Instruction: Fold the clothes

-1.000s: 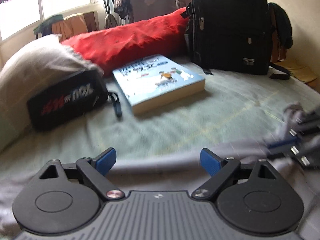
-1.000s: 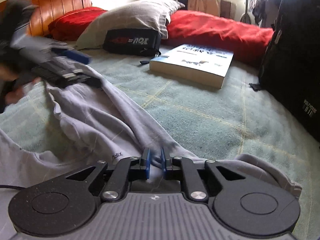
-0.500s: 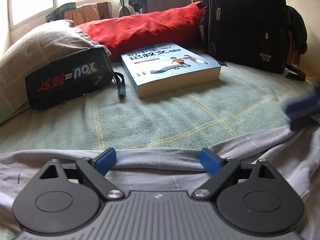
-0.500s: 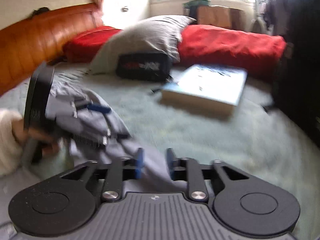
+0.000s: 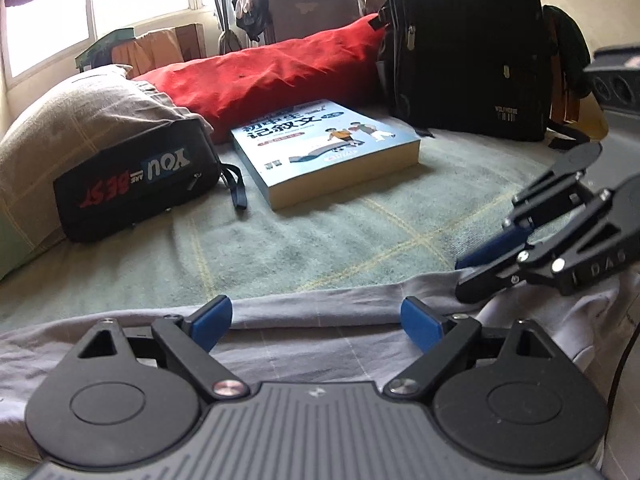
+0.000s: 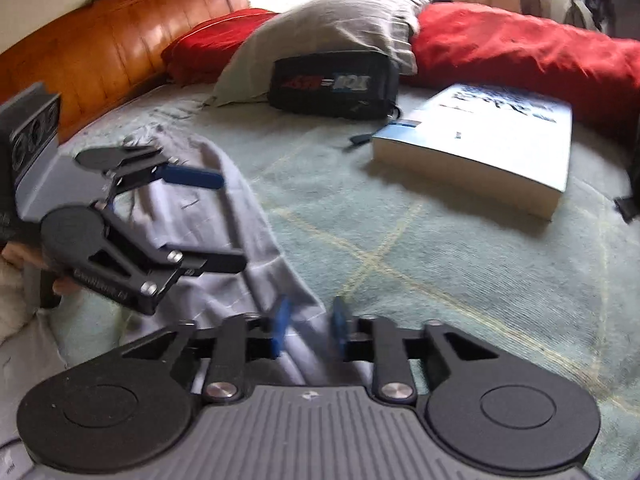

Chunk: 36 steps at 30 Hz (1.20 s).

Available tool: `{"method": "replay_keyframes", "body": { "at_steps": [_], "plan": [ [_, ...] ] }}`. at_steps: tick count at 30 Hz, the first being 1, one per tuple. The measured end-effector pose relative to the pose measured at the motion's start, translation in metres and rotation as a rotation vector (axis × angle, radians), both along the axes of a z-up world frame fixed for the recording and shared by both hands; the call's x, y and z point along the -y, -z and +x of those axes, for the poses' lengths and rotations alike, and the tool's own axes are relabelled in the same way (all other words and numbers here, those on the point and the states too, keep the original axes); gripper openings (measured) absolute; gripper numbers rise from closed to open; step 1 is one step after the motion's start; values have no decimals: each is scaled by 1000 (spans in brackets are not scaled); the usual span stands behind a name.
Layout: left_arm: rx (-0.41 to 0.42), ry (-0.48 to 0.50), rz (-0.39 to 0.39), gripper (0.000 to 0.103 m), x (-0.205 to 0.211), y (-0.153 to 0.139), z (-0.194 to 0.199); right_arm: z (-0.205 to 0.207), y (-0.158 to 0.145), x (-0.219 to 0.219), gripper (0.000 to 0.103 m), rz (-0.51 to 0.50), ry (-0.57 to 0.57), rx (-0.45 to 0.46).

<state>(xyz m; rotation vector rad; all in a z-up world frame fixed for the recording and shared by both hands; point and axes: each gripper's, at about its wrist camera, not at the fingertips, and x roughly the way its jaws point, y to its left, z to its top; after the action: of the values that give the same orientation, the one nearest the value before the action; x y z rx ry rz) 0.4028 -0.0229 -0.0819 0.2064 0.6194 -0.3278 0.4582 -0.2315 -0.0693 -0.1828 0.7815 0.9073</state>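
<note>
The grey shirt (image 6: 224, 240) is lying rumpled on the near side of the green bedspread (image 6: 460, 248). The left gripper (image 5: 316, 320) is hovering over its edge, fingers wide apart. The right gripper (image 6: 308, 332) has just been closing, fingers nearly together, with a fold of the shirt between them.

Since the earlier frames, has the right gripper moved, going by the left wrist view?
Yes. The right gripper has come in from the right edge toward the book, over the grey garment.
</note>
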Motion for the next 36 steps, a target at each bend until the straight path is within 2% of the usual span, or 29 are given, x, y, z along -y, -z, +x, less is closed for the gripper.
{"method": "replay_keyframes", "body": {
  "at_steps": [5, 10, 22, 25, 31, 33, 36],
  "plan": [
    [12, -13, 1, 91, -6, -4, 0, -5, -13, -1, 6, -25, 19, 81],
    [7, -47, -17, 91, -16, -6, 3, 9, -24, 0, 5, -4, 81, 96],
    [8, -75, -43, 91, -30, -9, 7, 41, -24, -17, 4, -81, 206, 187],
    [10, -76, -42, 91, -31, -10, 7, 51, -20, -21, 4, -98, 230, 187],
    [-6, -76, -38, 91, -32, -6, 9, 72, 5, -24, 5, -124, 271, 103],
    [-8, -72, -33, 91, -32, -5, 9, 71, -5, -14, 16, -81, 307, 86],
    [0, -64, -32, 91, -31, -7, 7, 59, -29, 11, 17, -69, 318, 125]
  ]
}}
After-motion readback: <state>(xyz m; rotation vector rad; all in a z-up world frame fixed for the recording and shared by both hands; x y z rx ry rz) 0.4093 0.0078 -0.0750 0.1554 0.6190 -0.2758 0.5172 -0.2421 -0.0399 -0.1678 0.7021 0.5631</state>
